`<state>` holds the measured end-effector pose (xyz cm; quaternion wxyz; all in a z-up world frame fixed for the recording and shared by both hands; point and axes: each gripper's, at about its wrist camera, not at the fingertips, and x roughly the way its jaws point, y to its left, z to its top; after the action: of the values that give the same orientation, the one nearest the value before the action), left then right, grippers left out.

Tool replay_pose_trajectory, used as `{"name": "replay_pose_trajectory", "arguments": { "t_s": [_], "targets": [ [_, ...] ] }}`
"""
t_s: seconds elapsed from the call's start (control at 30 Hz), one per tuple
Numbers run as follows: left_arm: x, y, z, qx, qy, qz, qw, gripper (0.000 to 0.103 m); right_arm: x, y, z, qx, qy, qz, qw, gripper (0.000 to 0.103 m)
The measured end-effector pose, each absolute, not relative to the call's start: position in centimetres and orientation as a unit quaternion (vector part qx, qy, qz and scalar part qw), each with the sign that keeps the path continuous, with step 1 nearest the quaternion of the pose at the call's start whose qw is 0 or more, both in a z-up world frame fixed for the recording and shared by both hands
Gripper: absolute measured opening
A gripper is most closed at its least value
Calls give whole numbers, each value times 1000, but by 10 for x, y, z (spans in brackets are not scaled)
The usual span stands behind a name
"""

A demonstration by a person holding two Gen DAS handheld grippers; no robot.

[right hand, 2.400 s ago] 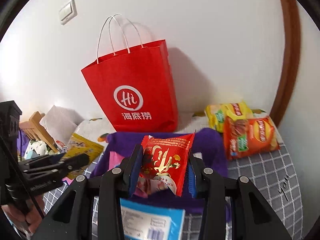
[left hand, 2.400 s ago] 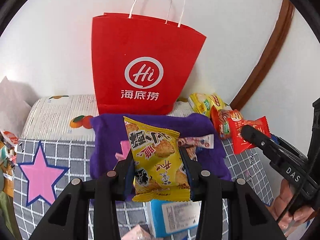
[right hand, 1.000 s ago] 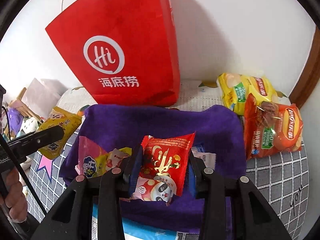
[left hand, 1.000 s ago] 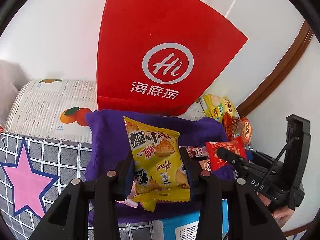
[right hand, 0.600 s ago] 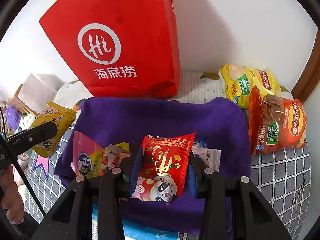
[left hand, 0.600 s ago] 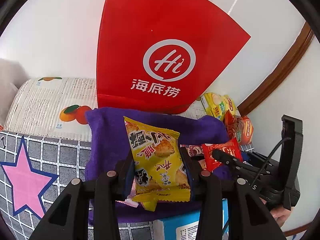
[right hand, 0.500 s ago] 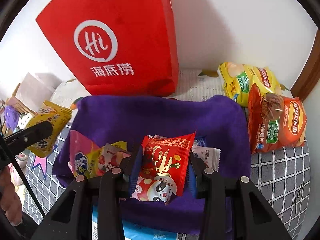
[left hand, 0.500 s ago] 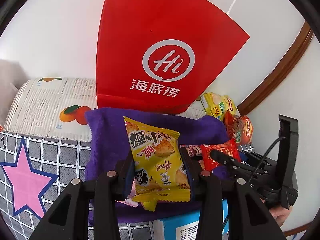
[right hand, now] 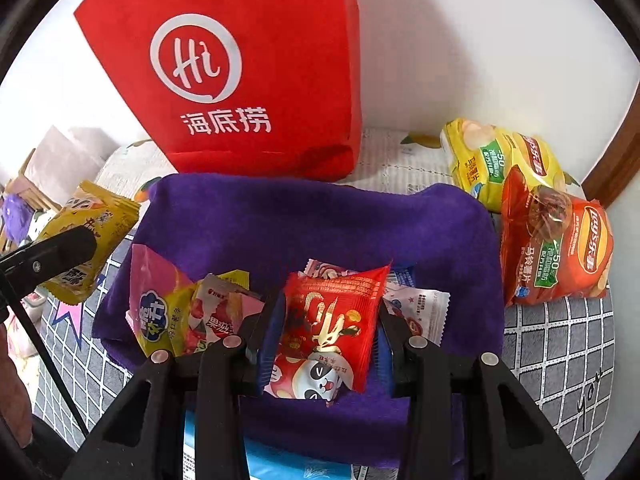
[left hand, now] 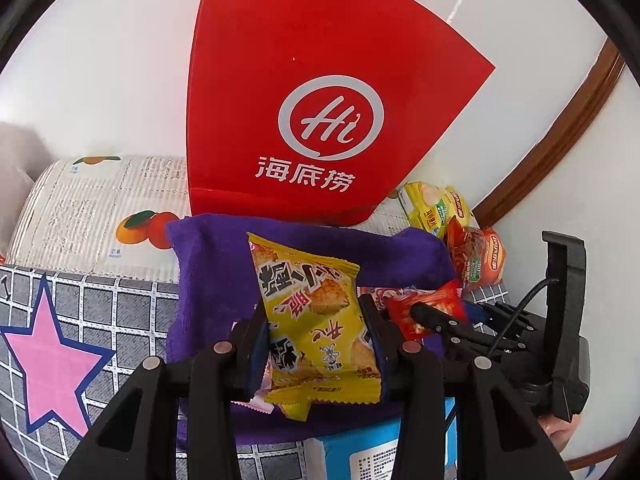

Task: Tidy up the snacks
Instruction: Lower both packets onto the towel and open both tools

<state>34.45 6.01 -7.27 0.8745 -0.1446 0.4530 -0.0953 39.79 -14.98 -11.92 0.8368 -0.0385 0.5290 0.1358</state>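
My left claw (left hand: 316, 334) is clamped on a yellow cracker packet (left hand: 316, 316), pads on its two long sides. The packet stands nearly upright, long axis running away from me, its top seam leaning toward the red paper bag (left hand: 320, 92). It is held clear above the purple towel (left hand: 208, 264), near that towel's left half.

My right claw (right hand: 326, 334) is clamped likewise on a red snack packet (right hand: 332, 320), long axis also pointing away toward the bag, printed face up, over the towel's front middle. Loose small packets (right hand: 192, 308) lie on the towel to the left of it and a white wrapper (right hand: 424, 308) to the right. Two crisp bags (right hand: 552, 240) lie at the desk's right rear, off the towel.

Judgement: both packets are in carry, between pick-up and placing. Destination is not evident; the paper bag behind the towel is the likely receiver. If so, the next move calls for lifting each packet above the bag's rim, which is out of view.
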Motion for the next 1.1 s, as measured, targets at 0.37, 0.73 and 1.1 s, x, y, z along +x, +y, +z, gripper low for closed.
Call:
{"name": "replay_pose_trajectory", "arguments": {
  "t_s": [0.37, 0.73, 1.1],
  "targets": [
    [346, 56, -77, -140, 458, -98, 872, 39, 396, -158, -111, -29, 522, 125, 843, 52],
    [352, 46, -90, -137, 477, -108, 861, 39, 383, -161, -82, -18, 486, 126, 865, 56],
    [359, 34, -103, -128, 500, -112, 849, 39, 382, -167, -74, -13, 475, 118, 872, 59]
  ]
}}
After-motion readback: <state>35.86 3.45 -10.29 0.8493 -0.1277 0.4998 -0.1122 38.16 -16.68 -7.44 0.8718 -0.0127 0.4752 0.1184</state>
